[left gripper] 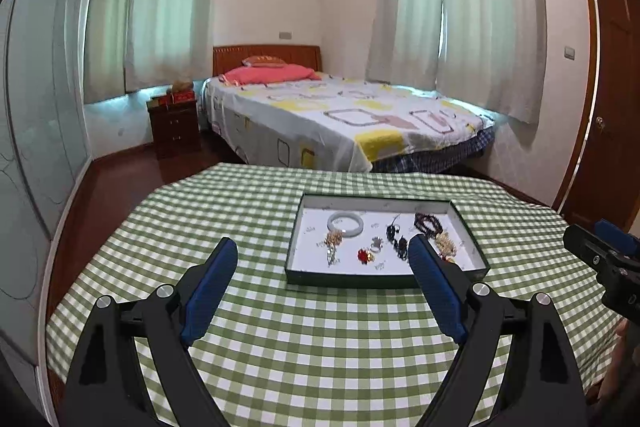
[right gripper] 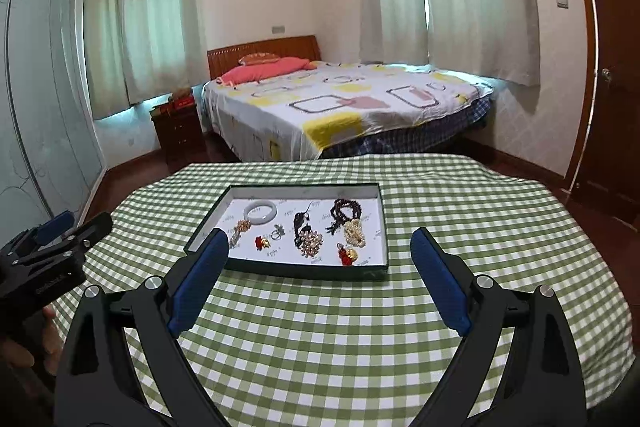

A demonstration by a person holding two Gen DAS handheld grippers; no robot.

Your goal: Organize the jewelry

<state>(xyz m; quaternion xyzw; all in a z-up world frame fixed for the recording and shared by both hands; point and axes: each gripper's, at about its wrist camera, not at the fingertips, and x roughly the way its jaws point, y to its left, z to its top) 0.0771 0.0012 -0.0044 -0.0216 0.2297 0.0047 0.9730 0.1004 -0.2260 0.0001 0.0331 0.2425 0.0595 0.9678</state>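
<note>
Bedroom light falls through pale curtains onto a desk (right gripper: 360,347) covered in green-and-white check cloth, with a bed (right gripper: 340,107) beyond it. Toward the far half of the desk lies a shallow dark-rimmed tray (right gripper: 288,269) with a white floor, and all the jewelry sits loose inside it.

At the tray's 11 o'clock rests a pale bangle (right gripper: 260,212); it looks rigid, smooth and probably brittle, so I would pinch it across one side of the ring rather than span it. Just below it, at 9 o'clock, lies a small gold chain piece (right gripper: 237,231), limp and light, likely to slump and drag if lifted by one end. Near the centre are a red brooch (right gripper: 262,242), a small silver ring (right gripper: 277,231) and a black cord pendant (right gripper: 300,223). The ring is tiny and hard and may skid on the white floor; closing on its band from above seems safest. A pearl cluster (right gripper: 311,242) sits at 6 o'clock, dark beads (right gripper: 345,211) at 1 o'clock touching a cream bead strand (right gripper: 355,233), and a red-and-gold charm (right gripper: 346,254) at 5 o'clock. The two bead strands appear tangled and may come up together.

The left gripper (left gripper: 322,255) hangs spread wide and empty, short of the tray's near rim. The right gripper (right gripper: 320,247) is likewise spread wide, holding nothing.
</note>
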